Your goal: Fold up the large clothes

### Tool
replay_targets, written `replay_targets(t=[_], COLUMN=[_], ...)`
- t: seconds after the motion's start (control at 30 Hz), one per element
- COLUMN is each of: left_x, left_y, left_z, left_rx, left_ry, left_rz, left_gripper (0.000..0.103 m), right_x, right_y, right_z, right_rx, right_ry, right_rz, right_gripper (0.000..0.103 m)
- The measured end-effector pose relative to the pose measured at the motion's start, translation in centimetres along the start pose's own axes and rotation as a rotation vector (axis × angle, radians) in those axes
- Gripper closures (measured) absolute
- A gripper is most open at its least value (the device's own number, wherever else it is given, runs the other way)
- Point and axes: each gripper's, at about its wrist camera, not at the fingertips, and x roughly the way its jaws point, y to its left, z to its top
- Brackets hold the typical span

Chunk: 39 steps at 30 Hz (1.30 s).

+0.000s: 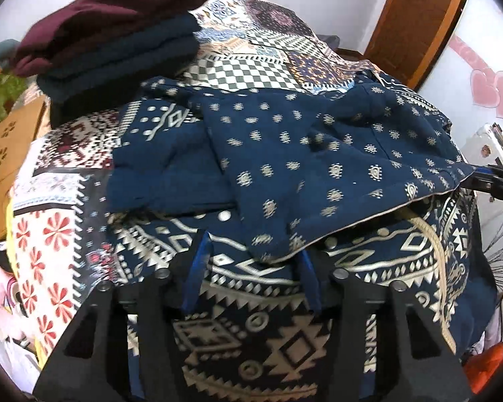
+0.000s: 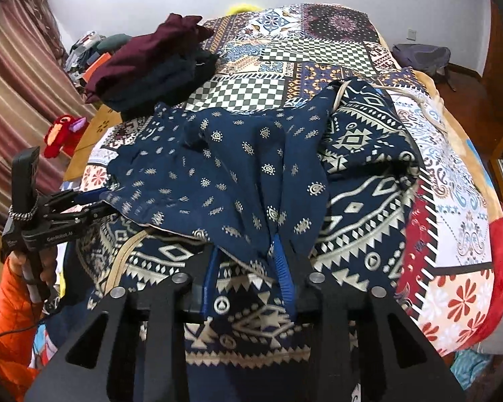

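A: Where was the navy garment (image 1: 318, 154) found?

B: Spread on the bed (image 2: 271, 57), its folded hem lying just ahead of both grippers.

A: And the jaws?

B: The left gripper (image 1: 251, 261) and right gripper (image 2: 248, 261) were seen parted, the cloth apparently released.

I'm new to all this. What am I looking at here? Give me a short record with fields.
place: a bed under a patchwork cover
being folded: a navy patterned garment, its dotted part laid over its zigzag border
left gripper: jaws apart over the garment's folded edge, nothing pinched
right gripper: jaws apart, a fold of the garment between them, not clearly pinched
already done: a pile of folded clothes, maroon on top, at the far side
holder: a hand with an orange sleeve grips the left tool
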Motion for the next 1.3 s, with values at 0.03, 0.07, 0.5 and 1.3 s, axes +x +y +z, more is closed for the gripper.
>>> replay_targets(t=[0.03,0.07,0.5,1.3], left_x=[-0.2,-0.5,-6.0,8.9], left_y=[0.1,0.3,5.4,14.5], left_z=[-0.1,-0.2,2.3,5.8], left_rx=[-0.005,-0.010,-0.117,-0.471], left_ry=[-0.001,-0.004,-0.160,0.068], left_rz=[0.001,0.006,0.152,-0.131], left_gripper=[0.051,0.050,0.032,0.031], right_x=[-0.3,-0.4,-5.1,3.7], right_y=[-0.1,-0.1,-3.3,-11.5], right_z=[0.0,-0.1,2.8,6.5], right_rx=[0.000,0.001,0.097,0.375], right_ry=[0.001,0.000,-0.183,-0.028], right_rz=[-0.003,-0.005,-0.125,0.059], right_gripper=[0.072,0.071,0.051,0.046])
